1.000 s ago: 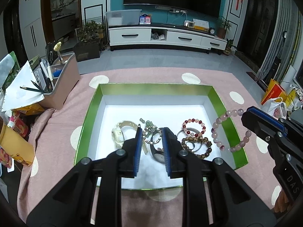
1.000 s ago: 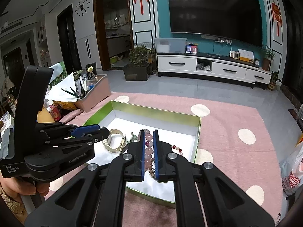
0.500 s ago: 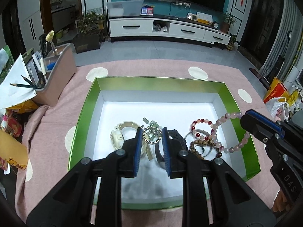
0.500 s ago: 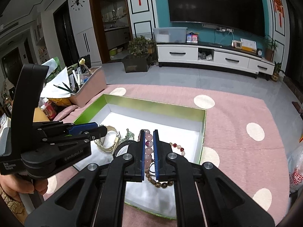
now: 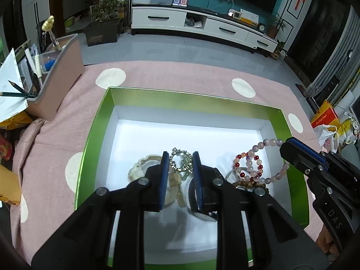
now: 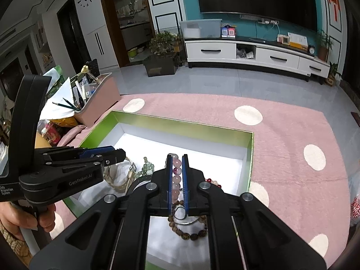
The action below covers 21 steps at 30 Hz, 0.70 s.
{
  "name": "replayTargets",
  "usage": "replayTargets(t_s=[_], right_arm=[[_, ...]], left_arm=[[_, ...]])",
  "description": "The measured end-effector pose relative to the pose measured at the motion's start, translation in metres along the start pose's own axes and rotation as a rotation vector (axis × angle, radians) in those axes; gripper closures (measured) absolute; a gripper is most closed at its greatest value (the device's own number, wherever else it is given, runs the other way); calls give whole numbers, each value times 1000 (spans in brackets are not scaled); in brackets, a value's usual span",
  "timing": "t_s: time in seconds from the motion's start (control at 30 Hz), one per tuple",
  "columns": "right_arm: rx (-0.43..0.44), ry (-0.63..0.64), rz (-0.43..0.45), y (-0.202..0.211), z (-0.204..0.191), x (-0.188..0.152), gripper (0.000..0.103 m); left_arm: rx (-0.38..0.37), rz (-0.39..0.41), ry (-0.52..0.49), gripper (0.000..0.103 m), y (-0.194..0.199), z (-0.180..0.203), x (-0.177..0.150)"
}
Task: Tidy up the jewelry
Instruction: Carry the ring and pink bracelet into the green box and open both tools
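Two grippers | left gripper (image 5: pixel 179 157) fingers parted above watches (image 5: pixel 144 168) | right gripper (image 6: pixel 177 160) clamps pink bracelet (image 5: pixel 265 157)

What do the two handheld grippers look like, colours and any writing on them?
Both are matte black plastic with silver screws and blue pads lining the fingers. The left gripper carries white lettering "GenRobot.AI" and "Data Acquisition System"; the right gripper shows "DAS". No cables are visible. A bare hand holds the left one.

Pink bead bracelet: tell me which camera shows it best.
Left wrist view: the pink bead bracelet shows as a nearly whole loop hanging from the right gripper. The right wrist view shows only a few beads clamped between its fingers.
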State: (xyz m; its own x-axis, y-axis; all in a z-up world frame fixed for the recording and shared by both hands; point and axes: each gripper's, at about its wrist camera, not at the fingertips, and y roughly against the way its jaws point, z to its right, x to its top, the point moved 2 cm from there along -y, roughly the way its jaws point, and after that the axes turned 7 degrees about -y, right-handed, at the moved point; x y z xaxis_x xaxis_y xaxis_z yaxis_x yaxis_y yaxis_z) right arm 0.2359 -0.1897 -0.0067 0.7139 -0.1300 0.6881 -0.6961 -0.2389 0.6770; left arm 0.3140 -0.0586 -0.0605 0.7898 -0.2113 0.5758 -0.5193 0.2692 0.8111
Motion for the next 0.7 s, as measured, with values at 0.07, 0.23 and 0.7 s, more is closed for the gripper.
replayTargets(t_s=[0.07, 0.23, 0.7], right_arm=[[14, -17, -15, -4, 3, 3, 96], [31, -59, -51, -15, 9, 7, 96], [-14, -69, -128, -40, 12, 7, 96]], left_arm=[[-12, -15, 6, 82, -5, 0, 4], [-7, -40, 11, 82, -16, 2, 6], [57, -89, -42, 82, -36, 8, 9]])
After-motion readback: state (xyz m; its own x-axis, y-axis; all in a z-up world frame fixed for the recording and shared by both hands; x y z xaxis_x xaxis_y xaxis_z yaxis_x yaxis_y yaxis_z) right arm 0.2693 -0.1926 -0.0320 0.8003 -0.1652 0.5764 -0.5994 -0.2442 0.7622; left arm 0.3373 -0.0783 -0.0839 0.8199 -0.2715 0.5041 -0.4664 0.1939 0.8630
